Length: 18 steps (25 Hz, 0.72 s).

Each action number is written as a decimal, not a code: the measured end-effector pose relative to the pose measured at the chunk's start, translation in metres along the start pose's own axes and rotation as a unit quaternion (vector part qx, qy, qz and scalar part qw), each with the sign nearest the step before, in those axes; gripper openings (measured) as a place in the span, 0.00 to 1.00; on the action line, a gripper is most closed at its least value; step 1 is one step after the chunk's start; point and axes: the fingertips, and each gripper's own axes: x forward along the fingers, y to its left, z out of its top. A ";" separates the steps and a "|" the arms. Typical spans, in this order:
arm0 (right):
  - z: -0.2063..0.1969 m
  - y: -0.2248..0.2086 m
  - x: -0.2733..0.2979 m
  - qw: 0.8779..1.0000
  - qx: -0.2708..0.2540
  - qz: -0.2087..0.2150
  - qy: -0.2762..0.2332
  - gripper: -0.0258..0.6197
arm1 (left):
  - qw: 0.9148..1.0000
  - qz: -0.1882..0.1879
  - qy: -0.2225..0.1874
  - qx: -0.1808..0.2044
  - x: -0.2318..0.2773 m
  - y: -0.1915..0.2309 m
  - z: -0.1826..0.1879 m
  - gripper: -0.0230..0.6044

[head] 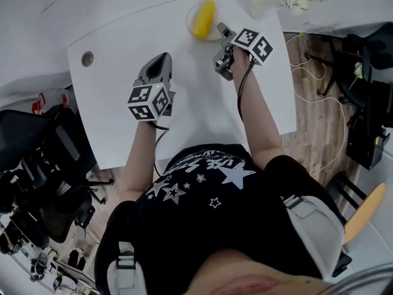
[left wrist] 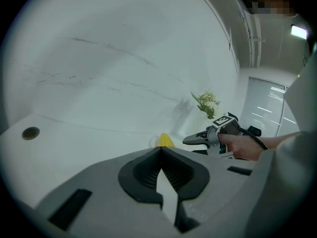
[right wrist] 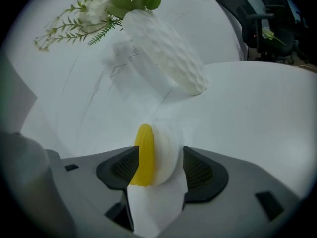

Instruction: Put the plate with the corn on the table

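**Q:** Plate (head: pixel 191 22) with the corn cob (head: pixel 204 18): where is it?

**A:** Logged outward from the person.
- Nearest is the left gripper (head: pixel 162 60), at about 11 o'clock from the torso, over bare tabletop. Its jaws are pressed together at the tips with nothing between them.
- Further out is the right gripper (head: pixel 222 32), at about 12 to 1 o'clock. A hand (left wrist: pixel 242 146) holds it, and its nose is angled down toward the plate.
- The plate lies flat on the white table (head: pixel 202 103), at 12 o'clock near the far edge. A single yellow cob lies lengthwise on it.

**Q:** What are the right jaws doing?

**A:** They are spread wide. In the right gripper view the plate and cob show in the gap between the two pads. The cob sits toward the left pad and the plate's white body toward the right pad. I cannot tell whether either pad touches the plate. No squeeze is visible.

**Q:** What else is on the table?

**A:**
- A round grommet hole (head: pixel 87 58) sits at 10 o'clock near the left corner, well apart from both grippers.
- A white ribbed vase (right wrist: pixel 163 48) stands at about 1 o'clock from the plate, near it but not touching. It holds white flowers (right wrist: pixel 99 6) with green sprigs.

**Q:** And off the table?

**A:** There is a black office chair (head: pixel 43 152) at 8 o'clock. Cables (head: pixel 319 91) lie on the wood floor (head: pixel 307 134) at 3 o'clock.
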 end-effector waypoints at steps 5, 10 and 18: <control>-0.004 0.023 -0.039 0.999 -0.023 0.031 -0.035 0.44 | 1.000 0.004 -0.020 -0.001 -0.043 -0.005 0.004 0.05; -0.028 0.059 -0.075 0.995 -0.043 0.076 -0.037 0.44 | 0.998 0.023 -0.052 -0.009 -0.099 0.005 0.016 0.05; -0.072 0.100 -0.145 0.985 -0.082 0.146 -0.044 0.41 | 0.995 0.037 -0.093 -0.002 -0.184 0.000 0.023 0.05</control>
